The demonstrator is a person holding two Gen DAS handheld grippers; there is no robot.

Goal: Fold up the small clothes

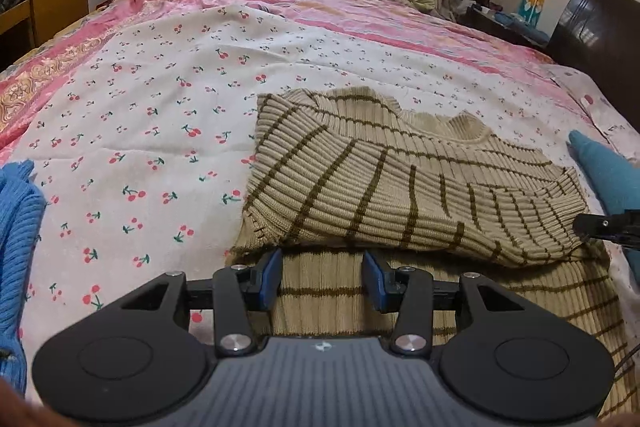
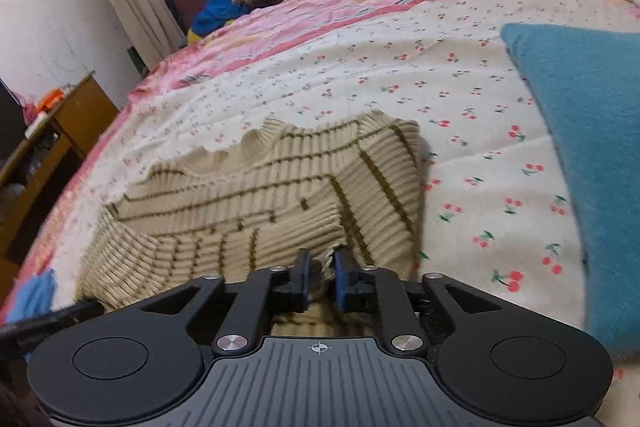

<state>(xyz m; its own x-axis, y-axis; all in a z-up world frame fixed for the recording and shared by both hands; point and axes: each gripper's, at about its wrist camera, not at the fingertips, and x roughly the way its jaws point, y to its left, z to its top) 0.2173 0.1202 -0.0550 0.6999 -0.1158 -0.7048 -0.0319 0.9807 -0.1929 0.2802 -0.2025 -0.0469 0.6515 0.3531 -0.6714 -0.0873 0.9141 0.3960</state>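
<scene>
On the cherry-print bedsheet lies the beige striped sweater, partly folded. Left gripper fingers spread over its lower body; right gripper pinches a sweater edge.

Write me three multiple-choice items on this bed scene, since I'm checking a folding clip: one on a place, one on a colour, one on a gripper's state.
1. Where does the teal garment lie relative to the striped sweater?
A. on top of it
B. to its right, apart
C. under it

2. What colour are the sweater's stripes?
A. red
B. white
C. dark brown

3. How is the left gripper?
A. open over the sweater's lower part
C. shut on the teal garment
B. shut on the bedsheet

Answers: 1 B, bare cherry-print sheet separates them; 2 C, brown lines cross beige knit; 3 A, its blue pads stand wide apart, while the right gripper pinches a sweater fold.
</scene>
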